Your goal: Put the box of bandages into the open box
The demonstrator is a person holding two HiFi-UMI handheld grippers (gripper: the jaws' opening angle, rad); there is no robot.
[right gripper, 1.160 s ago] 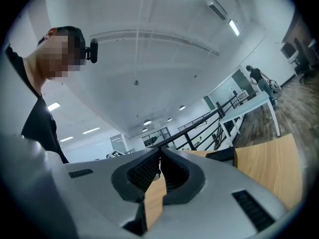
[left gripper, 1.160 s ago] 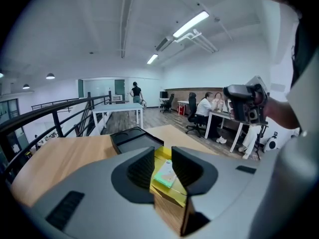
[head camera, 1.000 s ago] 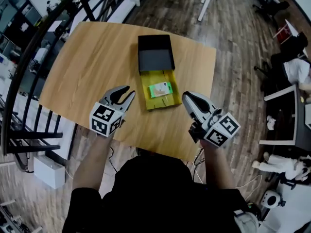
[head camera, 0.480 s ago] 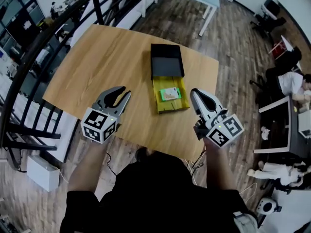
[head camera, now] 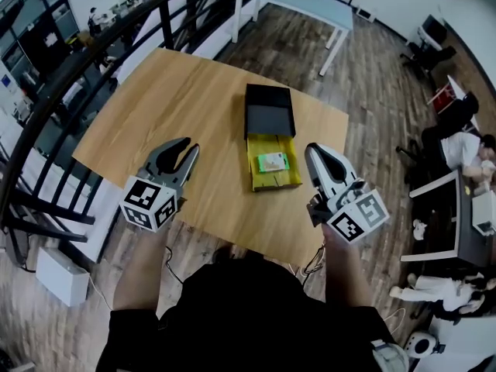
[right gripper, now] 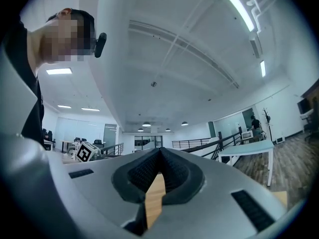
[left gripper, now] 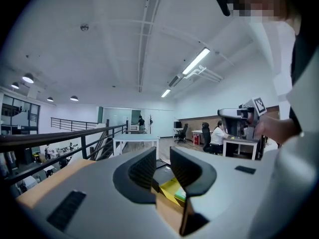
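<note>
L gripper (head camera: 186, 146) jaws apart, empty — R gripper (head camera: 313, 149) jaws together

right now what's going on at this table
A person holds a gripper in each hand over the wooden table. The green box of bandages already lies in the yellow half of the open box. Neither gripper holds anything: the left hand-held gripper has its jaws apart, the right hand-held gripper has them together. They hover on either side of the open box, clear of it.
</note>
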